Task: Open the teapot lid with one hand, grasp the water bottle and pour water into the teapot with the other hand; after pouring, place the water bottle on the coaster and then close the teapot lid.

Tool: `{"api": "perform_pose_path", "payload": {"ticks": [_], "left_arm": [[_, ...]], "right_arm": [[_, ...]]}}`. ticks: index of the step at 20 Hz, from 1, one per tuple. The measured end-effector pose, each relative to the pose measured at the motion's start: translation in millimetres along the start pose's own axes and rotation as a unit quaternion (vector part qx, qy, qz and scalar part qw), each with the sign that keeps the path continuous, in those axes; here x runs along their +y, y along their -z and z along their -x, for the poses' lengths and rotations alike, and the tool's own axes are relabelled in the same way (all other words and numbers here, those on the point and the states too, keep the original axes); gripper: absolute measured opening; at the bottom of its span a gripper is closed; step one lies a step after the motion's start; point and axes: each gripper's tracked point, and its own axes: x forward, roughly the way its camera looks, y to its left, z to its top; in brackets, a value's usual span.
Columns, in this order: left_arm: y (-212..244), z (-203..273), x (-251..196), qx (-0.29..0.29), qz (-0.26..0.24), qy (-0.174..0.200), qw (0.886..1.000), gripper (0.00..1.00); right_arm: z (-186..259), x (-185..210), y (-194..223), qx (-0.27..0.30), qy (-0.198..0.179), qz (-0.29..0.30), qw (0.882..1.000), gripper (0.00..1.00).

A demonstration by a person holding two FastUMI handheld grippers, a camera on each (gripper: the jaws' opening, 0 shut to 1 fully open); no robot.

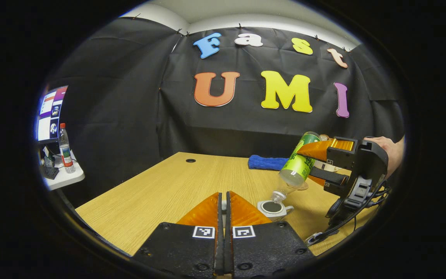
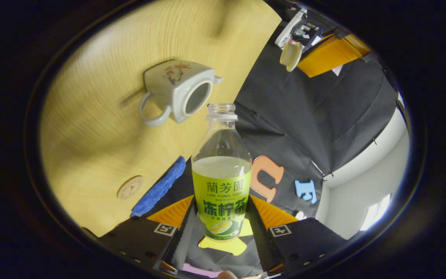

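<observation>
Wood bench (image 1: 161, 186) carries the open teapot (image 2: 180, 91); right gripper (image 2: 219, 217) clamps the tilted bottle (image 2: 222, 182) above it to pour, left gripper (image 2: 296, 58) pinching the lid (image 2: 290, 55) clear (coaster (image 2: 130, 187) waits nearby).

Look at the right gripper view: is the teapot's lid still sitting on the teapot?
No. The teapot shows an open, dark mouth, and the left gripper holds the lid away from it.

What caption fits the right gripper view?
Right tool tips the water bottle toward the open teapot.
</observation>
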Motion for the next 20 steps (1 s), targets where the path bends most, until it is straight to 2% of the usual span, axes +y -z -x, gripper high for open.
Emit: {"api": "perform_pose_path", "payload": {"ticks": [4,6,9,11,13,15,17,20], "left_arm": [[-1,0,2,-0.002,0.001,-0.003,1.000,0.03],[-2,1,2,-0.003,0.000,-0.004,1.000,0.02],[-3,2,2,-0.004,-0.002,-0.006,1.000,0.03],[-4,2,3,-0.005,-0.003,-0.007,1.000,0.03],[-5,2,4,-0.005,-0.003,-0.007,1.000,0.02],[-5,2,4,-0.007,-0.003,-0.007,1.000,0.03],[-6,2,2,-0.007,-0.003,-0.005,1.000,0.03],[-6,3,-4,-0.007,-0.001,0.001,1.000,0.03]], "right_arm": [[2,10,3,0.008,-0.026,-0.075,0.997,0.72],[4,23,4,0.015,-0.057,-0.126,0.990,0.72],[11,21,1,0.017,-0.057,-0.172,0.983,0.72],[13,28,3,0.021,-0.072,-0.223,0.972,0.72],[12,37,2,0.029,-0.094,-0.297,0.950,0.73],[15,38,2,0.036,-0.107,-0.375,0.920,0.73],[23,35,-1,0.038,-0.116,-0.455,0.882,0.73],[31,27,-3,0.037,-0.133,-0.563,0.815,0.72]]}}
